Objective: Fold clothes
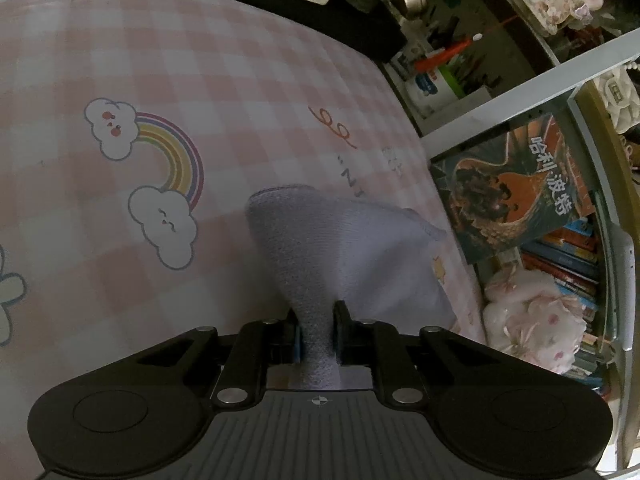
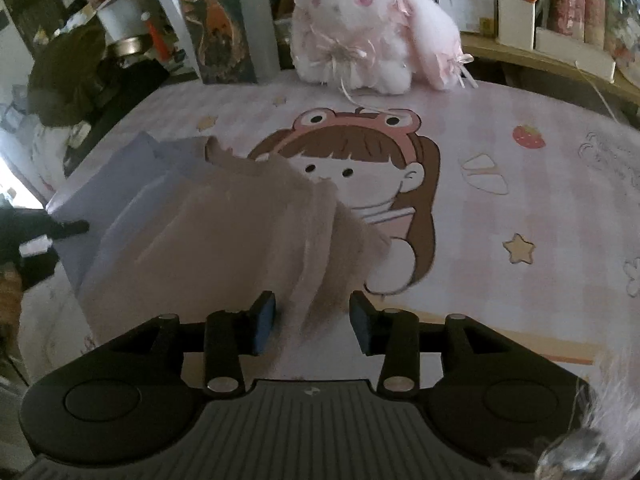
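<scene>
Left wrist view: the left gripper (image 1: 318, 334) has its jaws closed tight on a bunched neck of a pale lavender-grey garment (image 1: 320, 252), which fans out from the pads toward the far right over a pink checked sheet (image 1: 200, 60). A rainbow between two clouds (image 1: 152, 176) is printed to the left of the cloth. Beyond the sheet's right edge stands a book (image 1: 516, 192), with a pink plush toy (image 1: 532, 320) nearer.

Right wrist view: the right gripper (image 2: 312, 326) has its jaws spread apart; blurred cloth (image 2: 224, 240) hangs between them, touching neither pad clearly. The cloth spreads left and far over a cartoon girl print (image 2: 360, 176). The plush toy (image 2: 368, 32) sits at the far edge.
</scene>
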A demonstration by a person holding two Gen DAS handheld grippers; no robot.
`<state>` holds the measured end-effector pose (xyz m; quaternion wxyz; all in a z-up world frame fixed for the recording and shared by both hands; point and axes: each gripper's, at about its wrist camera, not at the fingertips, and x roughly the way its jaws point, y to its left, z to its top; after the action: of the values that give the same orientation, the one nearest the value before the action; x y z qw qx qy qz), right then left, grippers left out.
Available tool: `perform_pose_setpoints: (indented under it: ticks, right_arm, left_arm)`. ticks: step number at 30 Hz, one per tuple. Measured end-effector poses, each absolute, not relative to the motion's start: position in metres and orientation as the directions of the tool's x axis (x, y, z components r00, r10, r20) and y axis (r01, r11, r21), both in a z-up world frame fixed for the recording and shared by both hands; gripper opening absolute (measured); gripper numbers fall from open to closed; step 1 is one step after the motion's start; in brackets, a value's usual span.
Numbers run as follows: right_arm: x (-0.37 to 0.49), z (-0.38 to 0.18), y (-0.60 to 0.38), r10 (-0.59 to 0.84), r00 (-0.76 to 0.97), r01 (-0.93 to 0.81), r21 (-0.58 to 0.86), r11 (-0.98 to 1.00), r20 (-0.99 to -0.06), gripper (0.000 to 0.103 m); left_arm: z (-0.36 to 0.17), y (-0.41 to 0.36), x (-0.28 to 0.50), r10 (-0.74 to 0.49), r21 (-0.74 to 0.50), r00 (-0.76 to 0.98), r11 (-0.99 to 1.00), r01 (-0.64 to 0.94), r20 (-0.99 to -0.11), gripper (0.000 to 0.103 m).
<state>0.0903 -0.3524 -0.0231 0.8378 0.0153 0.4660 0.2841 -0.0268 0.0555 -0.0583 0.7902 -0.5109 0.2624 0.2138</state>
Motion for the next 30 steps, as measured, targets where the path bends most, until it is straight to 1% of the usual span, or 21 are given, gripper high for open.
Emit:
perform_pose_setpoints:
  ticks: [2, 8, 10, 15, 20, 22, 25, 28, 30]
  right_arm:
    - [0.095, -0.03, -0.351, 0.487, 0.383, -0.443, 0.307, 0.843, -0.785, 0.035]
    - [0.098, -0.04, -0.362, 0.528, 0.344, -0.411, 0.381, 0.828, -0.776, 0.035]
    - [0.098, -0.04, -0.362, 0.534, 0.344, -0.423, 0.38, 0.823, -0.772, 0.035]
    - [0.096, -0.04, -0.359, 0.54, 0.343, -0.473, 0.355, 0.806, -0.769, 0.035]
    - [0.098, -0.042, -0.362, 0.563, 0.329, -0.509, 0.36, 0.782, -0.758, 0.035]
    - [0.099, -0.043, -0.364, 0.574, 0.322, -0.515, 0.369, 0.774, -0.753, 0.034]
    - [0.1, -0.044, -0.367, 0.59, 0.311, -0.527, 0.381, 0.76, -0.745, 0.034]
    - [0.102, -0.045, -0.37, 0.605, 0.299, -0.54, 0.392, 0.745, -0.738, 0.034]
    - [0.102, -0.046, -0.372, 0.614, 0.291, -0.549, 0.397, 0.735, -0.734, 0.034]
  left_arm:
    - [-0.054, 0.053, -0.027, 0.075, -0.696, 0.776, 0.396, -0.599, -0.626, 0.012]
    - [-0.04, 0.045, -0.026, 0.089, -0.697, 0.792, 0.423, -0.579, -0.604, 0.009]
    - [-0.033, 0.04, -0.026, 0.092, -0.698, 0.801, 0.439, -0.566, -0.592, 0.009]
    - [0.008, 0.008, -0.022, 0.093, -0.693, 0.848, 0.534, -0.485, -0.522, 0.008]
    - [0.045, -0.033, -0.021, 0.075, -0.679, 0.89, 0.618, -0.396, -0.45, 0.008]
    - [0.06, -0.06, -0.019, 0.063, -0.613, 0.897, 0.709, -0.349, -0.437, 0.008]
    - [0.08, -0.113, -0.016, 0.041, -0.402, 0.891, 0.882, -0.245, -0.453, 0.008]
    - [0.079, -0.164, -0.02, -0.026, -0.246, 0.863, 0.962, -0.116, -0.505, 0.009]
    - [0.068, -0.198, -0.021, -0.043, -0.125, 0.821, 0.992, -0.034, -0.569, 0.01]
